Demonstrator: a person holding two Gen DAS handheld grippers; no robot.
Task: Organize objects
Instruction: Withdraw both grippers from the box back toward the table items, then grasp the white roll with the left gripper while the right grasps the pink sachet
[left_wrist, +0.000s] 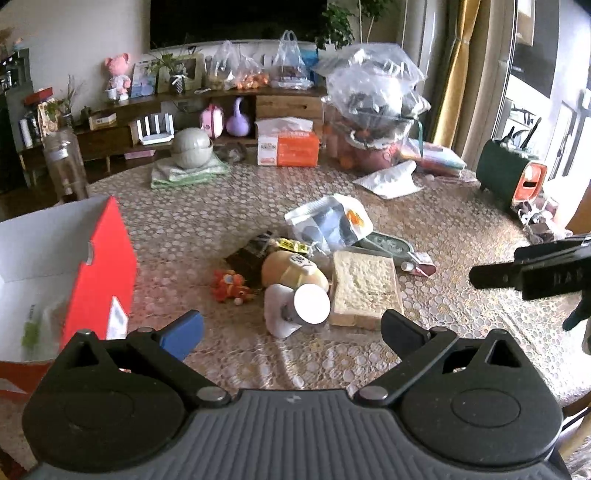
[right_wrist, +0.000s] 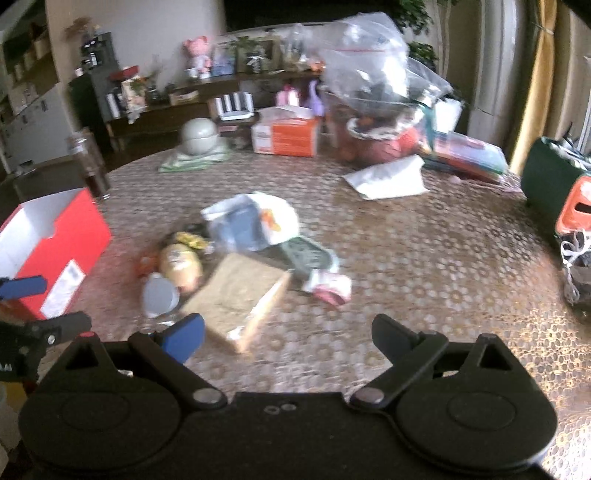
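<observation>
Both grippers are hanging released and empty; the left gripper (left_wrist: 291, 330) is sitting nearer the white cup (left_wrist: 308, 304), lying tipped just beyond its jaws, right of the red box (left_wrist: 101, 266).

Clutter heaped mid-table beside a red box

Bread slice (left_wrist: 364, 291), plush toy (left_wrist: 293, 273), white cup (left_wrist: 295, 308) on its side; open red box (left_wrist: 99, 258) left.

Brown table cloth (left_wrist: 207, 229) with a pale honeycomb lace pattern. Red box (left_wrist: 99, 266) with white inside and a white label. Tan, speckled bread slice (left_wrist: 364, 286) in clear wrap. Orange plush toy (left_wrist: 231, 285). Beige round toy (left_wrist: 293, 271) with dark marks. Orange and white tissue box (left_wrist: 288, 147). Pale green bowl (left_wrist: 192, 147) on a green striped cloth (left_wrist: 188, 173). Dark green case (left_wrist: 511, 175) with an orange end.
</observation>
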